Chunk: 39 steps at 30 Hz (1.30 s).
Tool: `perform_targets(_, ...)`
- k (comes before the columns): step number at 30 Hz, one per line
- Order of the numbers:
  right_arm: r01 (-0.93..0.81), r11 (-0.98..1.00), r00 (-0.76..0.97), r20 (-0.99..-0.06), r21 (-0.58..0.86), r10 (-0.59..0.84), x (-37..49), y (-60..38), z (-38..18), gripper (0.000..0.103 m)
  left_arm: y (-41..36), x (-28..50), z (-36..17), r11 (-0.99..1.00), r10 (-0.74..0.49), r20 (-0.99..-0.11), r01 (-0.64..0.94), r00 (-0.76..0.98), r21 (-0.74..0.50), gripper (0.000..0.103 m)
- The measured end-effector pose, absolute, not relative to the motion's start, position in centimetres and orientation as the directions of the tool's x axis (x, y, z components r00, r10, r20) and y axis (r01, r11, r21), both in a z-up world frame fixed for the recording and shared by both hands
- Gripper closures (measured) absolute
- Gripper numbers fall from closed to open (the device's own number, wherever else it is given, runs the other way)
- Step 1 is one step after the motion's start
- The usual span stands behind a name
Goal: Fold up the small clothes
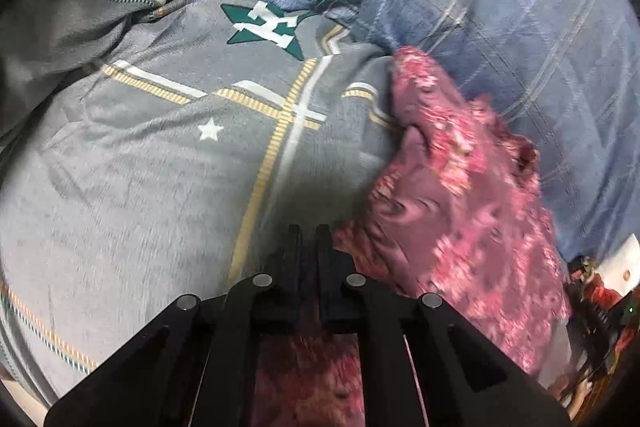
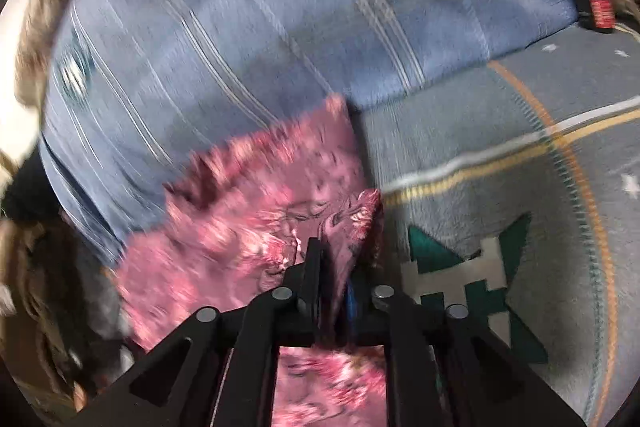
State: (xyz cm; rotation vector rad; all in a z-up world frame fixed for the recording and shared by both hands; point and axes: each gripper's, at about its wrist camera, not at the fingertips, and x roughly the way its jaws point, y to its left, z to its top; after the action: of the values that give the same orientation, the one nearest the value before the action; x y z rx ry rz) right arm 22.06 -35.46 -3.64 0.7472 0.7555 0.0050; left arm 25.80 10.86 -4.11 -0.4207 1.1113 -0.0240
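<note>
The pink patterned garment (image 2: 240, 211), judged light, limp and slip-prone, is best gripped at corners or hems. A fold is pinched in the right gripper (image 2: 334, 255); the left gripper (image 1: 309, 233) is closed, apparently on nothing.

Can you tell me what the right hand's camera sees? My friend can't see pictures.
The right claw pinches a bunched fold of a pink flowery cloth, with the rest spread below it. The cloth lies on a bed, across a blue striped cover and a grey cover with a green star.

Garment (image 1: 460, 187): pink floral cloth, crumpled.
Location: on bedding, across the grey-blue boundary.
Corner (image 2: 352, 227): raised, bunched.
</note>
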Motion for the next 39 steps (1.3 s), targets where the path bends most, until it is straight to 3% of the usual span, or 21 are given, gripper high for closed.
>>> perform_targets(2, 0.229, 0.735, 0.779, -0.573, 0.638, 0.255, 21.6, -35.5, -2.9, 0.079, 10.1, 25.0, -3.2, 0.922, -0.249, -0.84, -0.147, 0.481, -0.358, 0.098)
perform_targets(5, 0.276, 0.813, 0.619, -0.742, 0.513, 0.258, 23.6, -33.6, -5.4, 0.078, 8.5, 24.6, -2.5, 0.929, -0.275, -0.816, -0.077, 0.509, -0.361, 0.095)
perform_targets(6, 0.281, 0.835, 0.585, -0.774, 0.473, 0.241, 23.9, -33.4, -5.6, 0.088, 8.1, 24.9, -2.7, 0.934, -0.269, -0.822, -0.071, 0.502, -0.349, 0.095)
perform_targets(8, 0.297, 0.885, 0.618, -0.779, 0.358, 0.108, 23.6, -32.3, -3.5, 0.091, 7.6, 25.6, -3.7, 0.945, -0.254, -0.842, -0.066, 0.475, -0.321, 0.095)
perform_targets(9, 0.317, 0.893, 0.646, -0.762, 0.319, 0.043, 23.5, -31.9, -2.0, 0.083, 7.5, 25.9, -4.6, 0.945, -0.256, -0.855, -0.068, 0.45, -0.319, 0.095)
perform_targets(10, 0.291, 0.897, 0.72, -0.693, 0.334, 0.024, 23.2, -31.1, 0.3, 0.083, 7.7, 26.0, -5.2, 0.941, -0.264, -0.859, -0.077, 0.439, -0.329, 0.095)
perform_targets(11, 0.229, 0.903, 0.765, -0.64, 0.364, 0.064, 23.6, -30.3, 1.8, 0.082, 7.9, 26.1, -5.3, 0.936, -0.274, -0.853, -0.08, 0.445, -0.342, 0.095)
perform_targets(12, 0.16, 0.909, 0.781, -0.613, 0.385, 0.122, 24.4, -28.9, 2.9, 0.071, 8.2, 25.9, -5.3, 0.928, -0.291, -0.843, -0.081, 0.452, -0.363, 0.095)
perform_targets(13, 0.102, 0.912, 0.776, -0.605, 0.397, 0.176, 25.7, -27.5, 3.6, 0.053, 8.5, 25.8, -5.3, 0.922, -0.303, -0.838, -0.081, 0.454, -0.377, 0.095)
perform_targets(15, -0.047, 0.898, 0.725, -0.603, 0.438, 0.333, 29.7, -23.3, 4.4, 0.042, 9.0, 25.8, -5.4, 0.907, -0.334, -0.827, -0.085, 0.452, -0.413, 0.095)
perform_targets(19, -0.21, 0.836, 0.557, -0.641, 0.507, 0.529, 37.1, -15.0, 2.6, 0.043, 9.4, 25.4, -5.7, 0.89, -0.371, -0.812, -0.076, 0.451, -0.449, 0.095)
perform_targets(26, -0.329, 0.826, 0.422, -0.711, 0.457, 0.562, 44.1, -5.7, -0.5, 0.042, 10.0, 25.2, -6.2, 0.866, -0.428, -0.784, -0.043, 0.449, -0.498, 0.095)
perform_targets(29, -0.398, 0.774, 0.282, -0.737, 0.493, 0.615, 45.1, -3.3, -2.2, 0.043, 10.2, 25.0, -6.3, 0.863, -0.44, -0.776, -0.028, 0.452, -0.505, 0.095)
perform_targets(30, -0.431, 0.759, 0.257, -0.74, 0.488, 0.622, 44.7, -2.8, -2.4, 0.057, 10.2, 24.9, -6.3, 0.861, -0.445, -0.773, -0.022, 0.452, -0.508, 0.095)
perform_targets(31, -0.507, 0.74, 0.252, -0.745, 0.442, 0.617, 44.1, -1.7, -1.9, 0.1, 10.3, 24.9, -6.4, 0.858, -0.452, -0.77, -0.018, 0.451, -0.514, 0.095)
perform_targets(33, -0.569, 0.752, 0.321, -0.751, 0.334, 0.576, 43.4, -0.7, -1.0, 0.099, 10.6, 24.7, -6.5, 0.851, -0.461, -0.762, -0.016, 0.454, -0.525, 0.095)
perform_targets(36, -0.476, 0.826, 0.393, -0.767, 0.303, 0.507, 44.9, -1.0, -2.0, 0.099, 10.7, 24.6, -6.7, 0.849, -0.465, -0.755, -0.008, 0.462, -0.528, 0.095)
perform_targets(39, -0.385, 0.891, 0.373, -0.842, 0.242, 0.39, 46.2, -0.5, -5.0, 0.099, 11.0, 24.1, -6.4, 0.85, -0.469, -0.755, 0.004, 0.458, -0.526, 0.095)
